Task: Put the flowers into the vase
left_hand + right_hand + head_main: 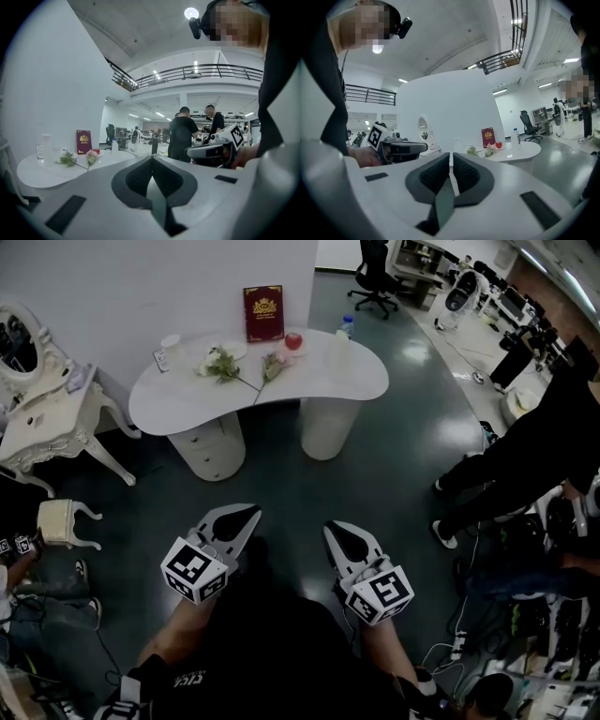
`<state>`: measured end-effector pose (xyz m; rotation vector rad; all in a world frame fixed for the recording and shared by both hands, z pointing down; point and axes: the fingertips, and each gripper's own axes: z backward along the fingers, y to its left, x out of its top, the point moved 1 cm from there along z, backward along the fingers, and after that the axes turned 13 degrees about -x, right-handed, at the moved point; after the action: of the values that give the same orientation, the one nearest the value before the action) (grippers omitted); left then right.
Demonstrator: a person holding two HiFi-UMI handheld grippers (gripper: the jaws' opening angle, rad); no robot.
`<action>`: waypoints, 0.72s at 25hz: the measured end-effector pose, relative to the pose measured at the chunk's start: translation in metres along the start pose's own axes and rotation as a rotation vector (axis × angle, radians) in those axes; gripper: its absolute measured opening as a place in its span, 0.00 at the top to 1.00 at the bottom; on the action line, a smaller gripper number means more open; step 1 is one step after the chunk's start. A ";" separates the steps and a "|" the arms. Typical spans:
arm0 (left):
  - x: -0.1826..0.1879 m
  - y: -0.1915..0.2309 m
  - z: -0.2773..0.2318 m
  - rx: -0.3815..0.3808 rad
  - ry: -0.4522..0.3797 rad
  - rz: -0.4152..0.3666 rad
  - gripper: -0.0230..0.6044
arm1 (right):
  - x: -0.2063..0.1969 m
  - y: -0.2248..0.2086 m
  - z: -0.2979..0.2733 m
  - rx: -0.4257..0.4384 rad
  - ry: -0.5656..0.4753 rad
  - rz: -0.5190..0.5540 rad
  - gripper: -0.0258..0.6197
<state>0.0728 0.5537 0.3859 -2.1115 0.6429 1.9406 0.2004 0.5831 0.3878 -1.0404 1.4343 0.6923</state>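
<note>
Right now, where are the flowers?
In the head view, the flowers lie on the white table at top centre, just in front of the red book.

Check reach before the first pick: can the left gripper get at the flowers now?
Probably not: the left gripper is shut and well short of the flowers on the table; only floor lies between.

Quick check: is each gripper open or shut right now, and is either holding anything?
Left gripper: closed, nothing between its jaws.
Right gripper: closed, nothing between its jaws.
</note>
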 end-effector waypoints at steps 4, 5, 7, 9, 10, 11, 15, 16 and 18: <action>-0.003 0.025 -0.010 0.008 -0.007 0.020 0.95 | -0.001 -0.013 -0.022 0.000 0.017 -0.007 0.91; -0.004 0.033 -0.014 0.009 -0.010 0.023 0.95 | 0.000 -0.017 -0.029 -0.005 0.019 -0.008 0.91; -0.003 0.052 -0.021 0.011 -0.018 0.027 0.95 | 0.003 -0.026 -0.046 -0.014 0.020 -0.018 0.91; 0.000 0.073 -0.030 0.011 -0.026 0.030 0.95 | 0.006 -0.032 -0.065 -0.012 0.023 -0.030 0.91; 0.002 0.084 -0.034 0.010 -0.029 0.030 0.95 | 0.007 -0.035 -0.076 -0.009 0.026 -0.032 0.91; 0.004 0.097 -0.039 0.009 -0.032 0.028 0.95 | 0.008 -0.037 -0.089 -0.007 0.030 -0.033 0.91; 0.015 0.151 -0.057 -0.004 -0.049 0.030 0.95 | 0.014 -0.050 -0.144 -0.008 0.052 -0.031 0.91; 0.017 0.165 -0.061 -0.008 -0.051 0.034 0.95 | 0.017 -0.053 -0.158 -0.007 0.060 -0.030 0.91; 0.022 0.193 -0.067 -0.016 -0.051 0.039 0.95 | 0.023 -0.058 -0.187 -0.007 0.073 -0.028 0.91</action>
<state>0.0484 0.3500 0.3999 -2.0661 0.6656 2.0198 0.1695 0.3892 0.4020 -1.0989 1.4788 0.6453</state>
